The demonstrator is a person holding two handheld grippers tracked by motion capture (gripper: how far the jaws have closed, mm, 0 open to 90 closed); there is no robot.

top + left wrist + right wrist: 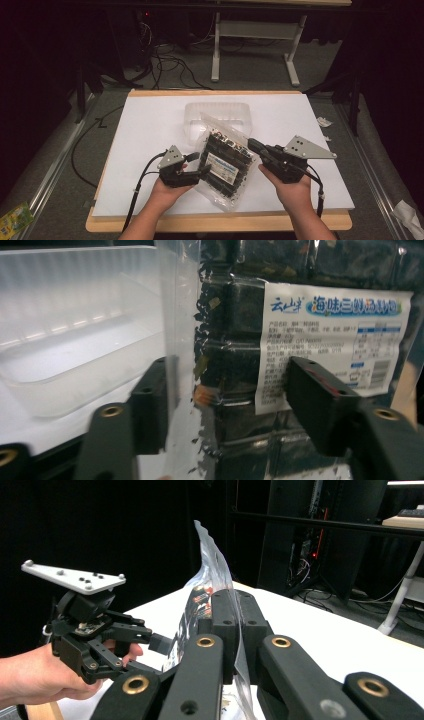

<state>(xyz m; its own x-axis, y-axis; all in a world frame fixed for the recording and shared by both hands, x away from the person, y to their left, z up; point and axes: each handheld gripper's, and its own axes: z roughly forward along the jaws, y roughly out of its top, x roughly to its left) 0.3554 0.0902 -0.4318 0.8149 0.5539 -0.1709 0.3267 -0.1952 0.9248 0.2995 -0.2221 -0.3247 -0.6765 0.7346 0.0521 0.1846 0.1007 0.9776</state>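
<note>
Broadly, a white table carries the whole scene, with a clear plastic tray lying empty toward its far side. Just in front of the tray, overlapping its near edge, a clear bag of dark seaweed packets is held up off the surface, its long axis running from the tray down toward the person. The bag sits between both hands, so neither is meaningfully nearer. On its face is a white printed label.

The right gripper has its jaws pressed together on the bag's clear film edge, which rises as a thin upright sheet between them in the right gripper view. The left gripper stands with jaws spread wide: in its own view one jaw lies over the clear margin, the other over the label, and the packets lie straight ahead between them, not yet pinched.

Judging from this, the coming move turns on the left jaws closing across the bag's width while the right keeps the opposite edge
</note>
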